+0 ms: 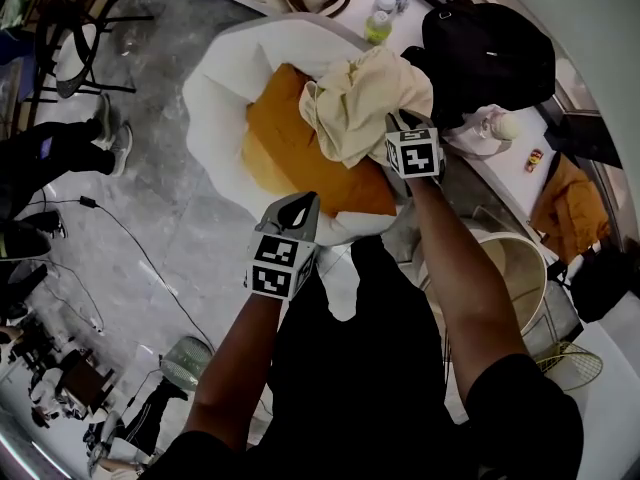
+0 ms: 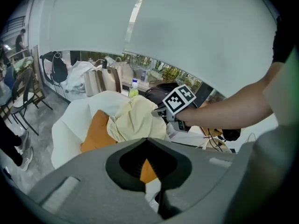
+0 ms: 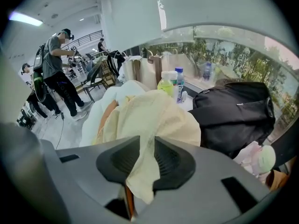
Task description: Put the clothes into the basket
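Right gripper (image 1: 404,120) points down over the far side of the white basket (image 1: 215,78), its jaws parted. A fold of the cream garment (image 1: 350,98) runs loose through the gap between them, and from where the right gripper view looks, the pads do not pinch it. The rest of that garment is bunched in a heap inside the basket, lying on top of an orange garment (image 1: 290,138) that fills the basket's bottom.

Left gripper (image 1: 300,206) hovers at the near rim of the basket, clenched with its tips together and nothing caught in them. Only the orange cloth below shows through the hollow behind its tips.

Just beyond the basket, a black bag (image 1: 490,53) sits on the white worktop (image 1: 520,183), close beside the right gripper, with a few bottles (image 1: 380,13) standing past it by the window. Off to the side, a person with a backpack (image 3: 58,73) stands on the grey floor (image 1: 160,218).
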### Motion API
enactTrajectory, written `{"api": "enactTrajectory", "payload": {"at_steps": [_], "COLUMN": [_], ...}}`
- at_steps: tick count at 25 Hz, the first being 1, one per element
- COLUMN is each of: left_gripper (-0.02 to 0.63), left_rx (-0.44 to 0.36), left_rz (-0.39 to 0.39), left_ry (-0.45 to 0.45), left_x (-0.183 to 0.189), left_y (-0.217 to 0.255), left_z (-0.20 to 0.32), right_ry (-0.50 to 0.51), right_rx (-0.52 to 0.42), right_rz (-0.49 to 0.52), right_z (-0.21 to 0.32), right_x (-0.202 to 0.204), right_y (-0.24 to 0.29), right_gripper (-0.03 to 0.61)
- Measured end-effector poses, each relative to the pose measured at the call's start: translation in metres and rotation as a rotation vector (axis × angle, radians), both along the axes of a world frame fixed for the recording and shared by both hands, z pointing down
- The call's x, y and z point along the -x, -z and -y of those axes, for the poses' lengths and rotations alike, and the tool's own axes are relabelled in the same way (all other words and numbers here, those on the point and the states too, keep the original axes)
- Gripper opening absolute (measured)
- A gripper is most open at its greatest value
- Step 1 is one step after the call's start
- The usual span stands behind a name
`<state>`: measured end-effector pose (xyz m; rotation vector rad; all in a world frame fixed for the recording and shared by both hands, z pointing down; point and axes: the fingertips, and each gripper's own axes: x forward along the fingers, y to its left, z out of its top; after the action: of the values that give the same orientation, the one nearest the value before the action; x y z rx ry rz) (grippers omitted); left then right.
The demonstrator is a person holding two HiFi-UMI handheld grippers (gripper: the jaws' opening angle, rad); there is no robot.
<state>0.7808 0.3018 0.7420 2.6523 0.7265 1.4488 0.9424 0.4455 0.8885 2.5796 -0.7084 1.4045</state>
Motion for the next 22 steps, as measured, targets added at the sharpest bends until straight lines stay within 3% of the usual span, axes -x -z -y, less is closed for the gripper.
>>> {"api": "enactTrajectory", "payload": {"at_steps": [8, 16, 22], "left_gripper": [-0.006, -0.006, -0.006], "left_rx": [-0.006, 0.001, 0.016], "left_rz": [0.002, 0.009, -0.002], "left_ry": [0.014, 0.019, 0.012], "left_x": [0.003, 0.011, 0.011], "left_y": [0.002, 0.002, 0.011], "left_z": [0.009, 0.017, 0.019], "right_ry": [-0.033, -0.04, -0.065], "right_rx": [0.034, 0.064, 0.049], "right_rz": [0.04, 0.042, 0.05], "right_z": [0.003, 0.003, -0.001], "right_x": [-0.009, -0.005, 0.001], "right_y": [-0.018, -0.013, -0.001], "right_gripper": [0.107, 0.039, 0.028]}}
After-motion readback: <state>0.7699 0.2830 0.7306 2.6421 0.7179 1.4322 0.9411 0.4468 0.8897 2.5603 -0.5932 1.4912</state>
